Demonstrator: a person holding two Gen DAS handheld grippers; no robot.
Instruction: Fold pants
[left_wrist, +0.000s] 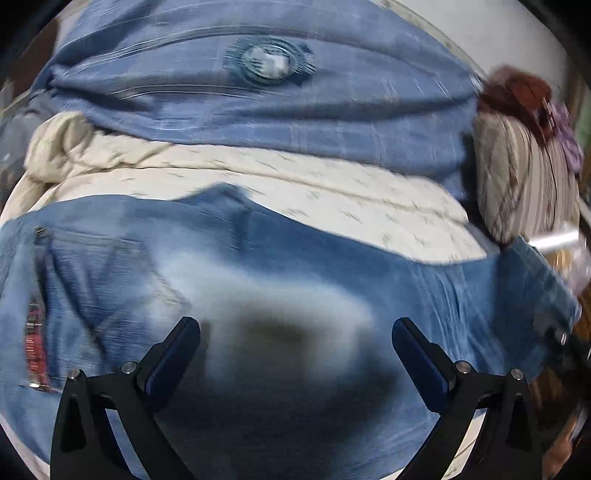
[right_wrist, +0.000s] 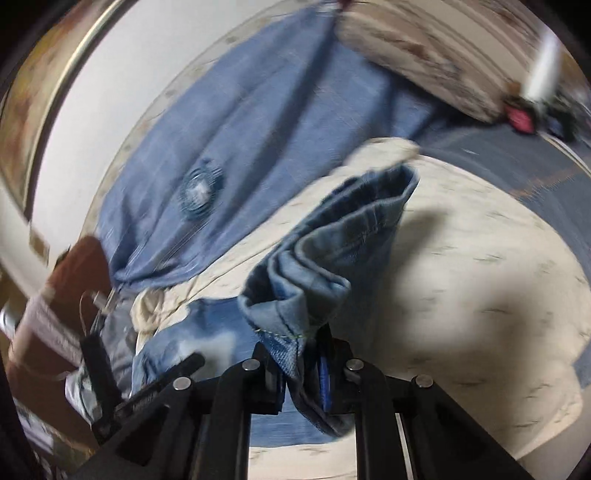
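Right tool is clamped on the bunched hem of the jeans, lifted off the bed. Left tool is wide open, hovering over the seat of the jeans, which lies flat. Plan: pin the seat with left, carry the hem straight over, keep tension even, no twisting.

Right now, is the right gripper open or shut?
Shut: the right gripper pinches a bunched hem of the jeans between closed fingers.

Faded blue jeans, hem bunched upward
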